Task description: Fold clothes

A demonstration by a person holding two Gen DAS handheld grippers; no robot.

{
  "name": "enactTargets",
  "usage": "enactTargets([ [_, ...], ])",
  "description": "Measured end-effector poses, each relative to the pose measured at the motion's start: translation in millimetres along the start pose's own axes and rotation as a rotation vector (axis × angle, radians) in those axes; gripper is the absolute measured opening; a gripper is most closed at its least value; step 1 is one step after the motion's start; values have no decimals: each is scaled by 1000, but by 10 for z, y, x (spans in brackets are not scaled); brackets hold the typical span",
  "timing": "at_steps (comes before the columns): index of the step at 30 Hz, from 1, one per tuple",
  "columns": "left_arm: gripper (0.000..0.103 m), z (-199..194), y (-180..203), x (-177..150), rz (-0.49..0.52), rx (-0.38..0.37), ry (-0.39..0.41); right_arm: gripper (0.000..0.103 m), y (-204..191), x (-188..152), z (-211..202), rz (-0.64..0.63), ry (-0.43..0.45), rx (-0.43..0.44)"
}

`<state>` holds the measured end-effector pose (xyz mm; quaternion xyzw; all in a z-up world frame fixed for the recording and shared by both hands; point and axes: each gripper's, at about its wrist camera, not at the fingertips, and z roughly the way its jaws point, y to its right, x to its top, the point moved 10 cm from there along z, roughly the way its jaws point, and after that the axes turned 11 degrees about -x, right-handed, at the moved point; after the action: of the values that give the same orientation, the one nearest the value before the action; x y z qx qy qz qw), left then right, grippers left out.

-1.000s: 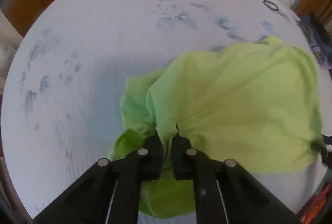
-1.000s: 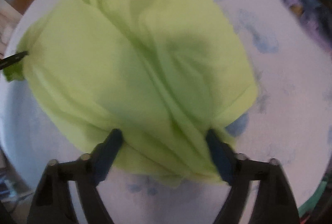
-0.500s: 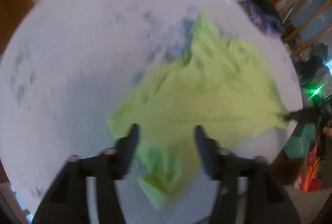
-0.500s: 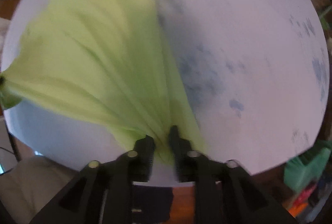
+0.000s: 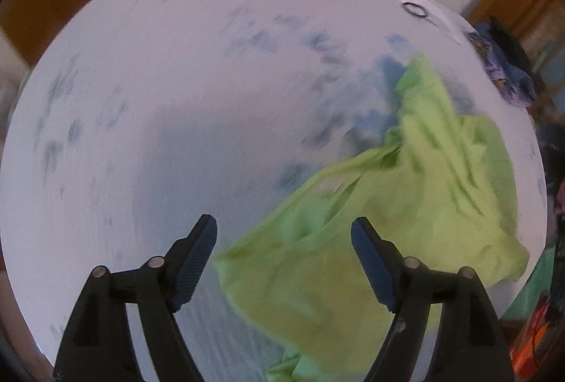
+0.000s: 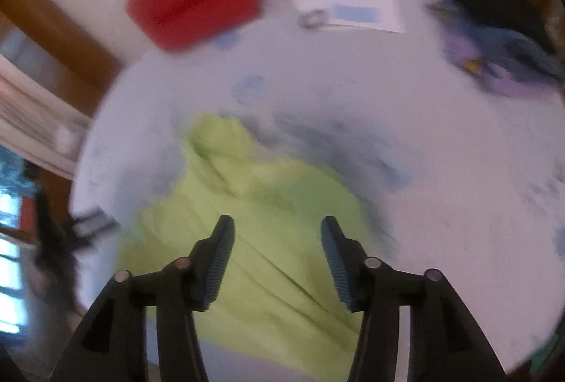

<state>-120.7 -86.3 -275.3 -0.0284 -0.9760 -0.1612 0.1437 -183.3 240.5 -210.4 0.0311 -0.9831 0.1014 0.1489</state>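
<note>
Left tool (image 5: 283, 233) and right tool (image 6: 276, 233) spread wide, gripping nothing, above crumpled green garment (image 5: 406, 216) on counter (image 5: 159, 134).

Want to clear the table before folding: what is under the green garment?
The green garment lies crumpled on the pale blue-smudged tablecloth. Whatever it covers cannot be seen.

No text can be read anywhere (the white paper sheet (image 6: 356, 11) is too blurred).
</note>
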Motion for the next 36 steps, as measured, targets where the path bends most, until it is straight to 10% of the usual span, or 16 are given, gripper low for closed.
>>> enactTargets([
  [5,78,151,-243,-281,-108,46,-18,54,-622,373,734,-34,-108,52],
  [10,78,349,-255,-435,-181,48,-38,83,-1097,433,1450,-108,-207,-20],
  [11,78,354,-241,-441,-172,66,-33,71,-1136,437,1518,-130,-197,-29],
  [12,72,358,-229,-447,-165,83,-32,27,-1171,442,1574,-152,-182,-36],
  [13,64,362,-220,-453,-160,98,-33,6,-1150,438,1572,-164,-167,-59],
  [16,27,360,-187,-471,-148,136,-40,7,-969,340,1123,-132,-83,23],
  [20,17,293,-75,-536,-130,101,-37,7,-380,4,313,-30,29,134],
  [23,17,304,33,-617,-96,72,-59,25,280,-589,112,52,-44,88],
  [25,17,313,100,-665,-75,53,-73,34,874,-1089,286,103,-178,-105],
  [29,19,192,99,-603,-81,45,-32,39,1339,-1294,294,179,-189,-209],
  [32,41,86,86,-542,-90,42,6,41,939,-961,227,58,-113,-110],
  [36,45,199,94,-588,-113,66,-2,62,353,-515,120,-113,-10,33],
])
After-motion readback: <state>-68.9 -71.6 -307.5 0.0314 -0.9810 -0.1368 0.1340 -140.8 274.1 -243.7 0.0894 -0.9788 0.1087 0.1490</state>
